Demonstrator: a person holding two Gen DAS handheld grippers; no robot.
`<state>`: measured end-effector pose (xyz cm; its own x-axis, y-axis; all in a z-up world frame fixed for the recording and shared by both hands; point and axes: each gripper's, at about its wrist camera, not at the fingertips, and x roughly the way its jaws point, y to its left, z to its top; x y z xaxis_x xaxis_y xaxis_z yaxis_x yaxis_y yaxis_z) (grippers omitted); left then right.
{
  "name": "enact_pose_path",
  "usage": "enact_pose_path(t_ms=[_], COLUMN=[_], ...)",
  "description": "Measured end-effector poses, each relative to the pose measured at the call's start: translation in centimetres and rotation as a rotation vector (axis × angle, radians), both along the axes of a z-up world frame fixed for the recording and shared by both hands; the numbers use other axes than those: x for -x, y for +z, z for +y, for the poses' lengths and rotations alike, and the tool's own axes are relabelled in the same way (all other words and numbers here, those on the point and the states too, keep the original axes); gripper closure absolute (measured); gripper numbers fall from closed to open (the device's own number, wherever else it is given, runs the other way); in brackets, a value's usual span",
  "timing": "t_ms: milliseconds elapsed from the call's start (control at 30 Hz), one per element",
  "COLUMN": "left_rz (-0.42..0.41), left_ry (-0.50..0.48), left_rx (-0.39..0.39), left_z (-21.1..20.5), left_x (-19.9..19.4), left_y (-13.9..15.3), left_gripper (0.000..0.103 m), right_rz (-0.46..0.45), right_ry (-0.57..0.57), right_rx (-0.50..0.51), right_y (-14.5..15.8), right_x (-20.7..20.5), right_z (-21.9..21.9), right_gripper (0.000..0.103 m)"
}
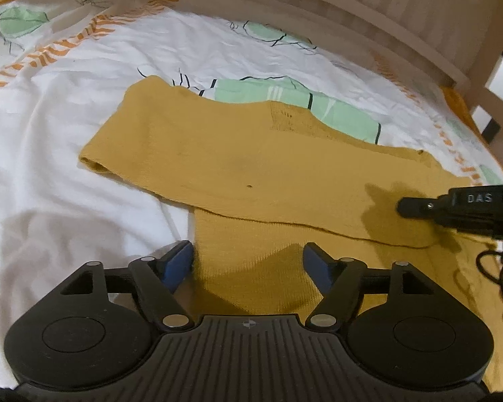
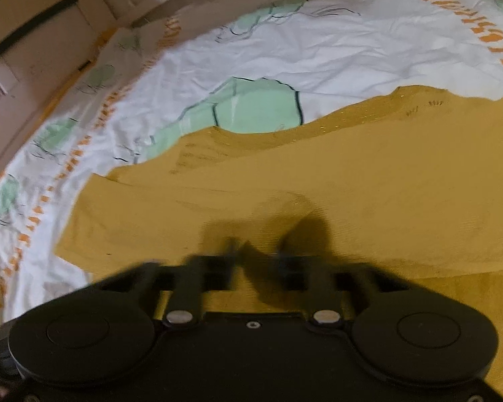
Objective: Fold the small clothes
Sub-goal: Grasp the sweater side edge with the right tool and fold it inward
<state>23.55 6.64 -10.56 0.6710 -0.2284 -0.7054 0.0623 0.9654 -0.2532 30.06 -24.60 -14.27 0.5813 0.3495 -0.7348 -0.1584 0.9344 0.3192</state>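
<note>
A mustard yellow knit sweater [image 1: 251, 167] lies flat on the bed, one sleeve folded across its body with the cuff [image 1: 94, 164] pointing left. My left gripper [image 1: 248, 261] stands open over the sweater's near edge, and fabric lies between its blue pads [image 1: 177, 261] without being pressed. My right gripper [image 1: 402, 206] comes in from the right, low over the sweater's right part, its tip a single dark point that looks shut. In the right wrist view the sweater [image 2: 318, 184] fills the middle. The right gripper [image 2: 256, 254] is blurred there, casting a shadow on the knit. Whether it pinches fabric cannot be told.
The bed sheet [image 1: 67, 117] is white with green and orange prints and is lightly creased. A pale wooden bed frame [image 1: 352, 6] runs along the far side. A black cable [image 1: 489, 264] hangs by the right gripper. Furniture [image 2: 33, 33] stands beyond the bed.
</note>
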Motion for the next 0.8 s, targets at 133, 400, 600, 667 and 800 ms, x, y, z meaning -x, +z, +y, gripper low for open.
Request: enact_pose_path(t_ms=[133,400,600,667,800], left_rz=[0.008,0.006,0.007,0.006,0.004], left_ry=[-0.006,-0.009,-0.01,-0.011,-0.012], left_rx=[-0.039,-0.052,-0.063,-0.066,-0.073], left_z=[-0.5,-0.6,-0.8,-0.9,-1.0], left_x=[-0.1,0.1,0.1,0.1,0.1], left_y=[0.1,0.0,0.0,0.0,0.1], left_gripper=[0.032,0.031,0.031,0.031,0.031], right_rz=[-0.023,-0.142,-0.202,-0.205,-0.177], right_ry=[0.011,0.047,0.008,-0.018,-0.077], right_rx=[0.045,0.055,0.132,0.172,0.214], right_y=[1.2,8.5,12.0,12.2,11.3], right_x=[-0.1,-1.3,-2.0,-2.1,-2.4], right_z=[0.7,1.6,-0.5,-1.9,-4.7], right_gripper=[0.092,0.092,0.092,0.092,0.092])
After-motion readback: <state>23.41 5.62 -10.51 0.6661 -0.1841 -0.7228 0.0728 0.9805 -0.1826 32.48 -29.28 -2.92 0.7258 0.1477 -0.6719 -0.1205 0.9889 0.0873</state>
